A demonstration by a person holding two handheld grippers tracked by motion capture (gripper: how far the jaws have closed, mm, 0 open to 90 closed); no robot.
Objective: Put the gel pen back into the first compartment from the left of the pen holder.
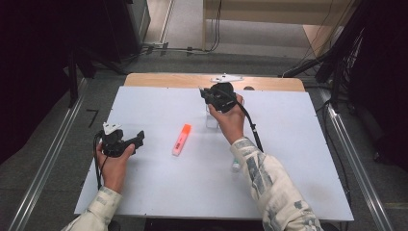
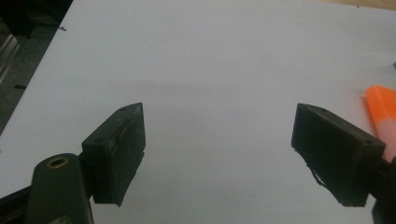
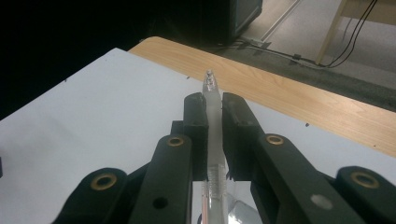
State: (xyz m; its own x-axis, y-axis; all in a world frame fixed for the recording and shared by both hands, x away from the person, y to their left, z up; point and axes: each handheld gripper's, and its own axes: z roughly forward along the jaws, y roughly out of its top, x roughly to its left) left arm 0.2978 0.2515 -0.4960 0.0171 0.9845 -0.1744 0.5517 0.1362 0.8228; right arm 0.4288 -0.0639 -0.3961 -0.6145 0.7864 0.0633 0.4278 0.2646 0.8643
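Right now your right tool (image 3: 214,135) is pinching a clear pen (image 3: 214,140) between its pads, tip poking out past the jaw ends, lifted above the far part of the white table (image 1: 288,144). Your left tool (image 2: 219,154) is spread wide, nothing between the jaws; orange highlighter (image 2: 384,109) lies just beside its right jaw.

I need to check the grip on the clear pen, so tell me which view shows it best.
The right gripper view: the clear pen runs up between the closed jaws of the right hand-held gripper, tip beyond them. The high view shows only a faint clear shape below the hand. The left gripper view gives nothing to judge it by.
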